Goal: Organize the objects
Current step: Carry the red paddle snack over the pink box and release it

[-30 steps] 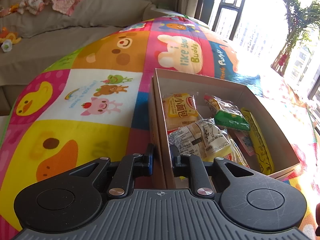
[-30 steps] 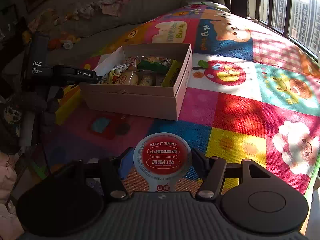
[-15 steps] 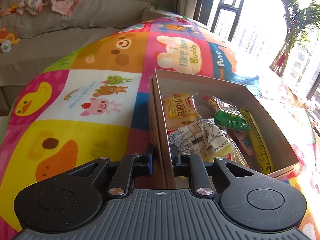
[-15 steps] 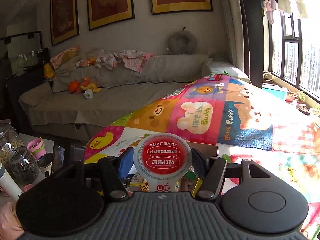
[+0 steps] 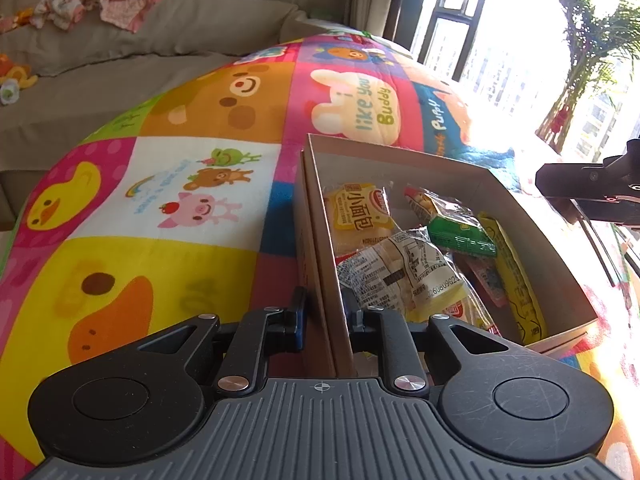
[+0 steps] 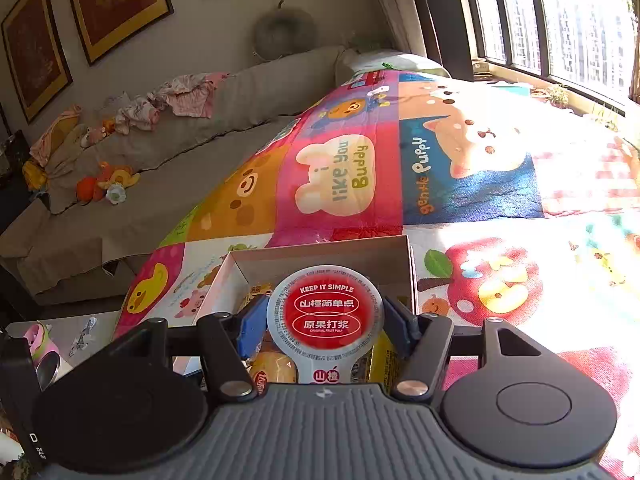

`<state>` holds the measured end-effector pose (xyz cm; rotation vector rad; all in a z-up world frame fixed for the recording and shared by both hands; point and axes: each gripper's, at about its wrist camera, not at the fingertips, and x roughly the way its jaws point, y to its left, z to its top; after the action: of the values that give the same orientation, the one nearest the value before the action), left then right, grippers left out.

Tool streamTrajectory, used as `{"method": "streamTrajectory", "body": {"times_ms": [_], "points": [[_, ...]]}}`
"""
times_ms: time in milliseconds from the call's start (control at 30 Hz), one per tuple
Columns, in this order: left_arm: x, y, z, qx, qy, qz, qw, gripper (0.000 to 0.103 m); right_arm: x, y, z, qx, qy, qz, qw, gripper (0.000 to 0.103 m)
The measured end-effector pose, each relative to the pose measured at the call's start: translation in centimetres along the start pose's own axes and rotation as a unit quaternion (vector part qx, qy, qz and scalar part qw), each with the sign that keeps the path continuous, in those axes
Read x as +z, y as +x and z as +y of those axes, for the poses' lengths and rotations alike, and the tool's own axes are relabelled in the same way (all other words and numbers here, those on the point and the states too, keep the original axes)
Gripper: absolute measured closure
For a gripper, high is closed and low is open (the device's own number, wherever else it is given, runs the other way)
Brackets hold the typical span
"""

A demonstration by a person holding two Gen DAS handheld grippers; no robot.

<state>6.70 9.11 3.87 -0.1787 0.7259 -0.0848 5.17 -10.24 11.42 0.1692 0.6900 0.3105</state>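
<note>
A cardboard box (image 5: pixel 460 170) lies on a colourful cartoon mat and holds several wrapped snacks, among them a yellow bread pack (image 5: pixel 360 214) and a green packet (image 5: pixel 460 236). My left gripper (image 5: pixel 323 312) is shut on the box's near left wall. My right gripper (image 6: pixel 326 320) is shut on a round snack cup with a red foil lid (image 6: pixel 326 308), held above the near part of the box (image 6: pixel 320 256). In the left wrist view the right gripper's black body (image 5: pixel 592 196) enters at the right edge above the box.
The mat (image 5: pixel 160 200) covers a wide surface. A grey sofa (image 6: pixel 120 184) with clothes and soft toys lies behind it. Windows (image 6: pixel 560 20) and a potted plant (image 5: pixel 580 60) are at the right. A low table with a pink cup (image 6: pixel 40 344) sits at the lower left.
My right gripper with the red-lidded cup has moved from in front of the box to above it and rolled; it now shows at the right edge of the left wrist view. The left gripper kept still.
</note>
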Motion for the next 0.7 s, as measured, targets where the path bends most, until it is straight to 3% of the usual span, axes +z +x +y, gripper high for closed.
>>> {"method": "streamTrajectory", "body": {"times_ms": [700], "points": [[-0.08, -0.03, -0.01, -0.001, 0.000, 0.000, 1.0000, 0.084, -0.34, 0.85, 0.96, 0.000, -0.018, -0.014, 1.000, 0.041]]}}
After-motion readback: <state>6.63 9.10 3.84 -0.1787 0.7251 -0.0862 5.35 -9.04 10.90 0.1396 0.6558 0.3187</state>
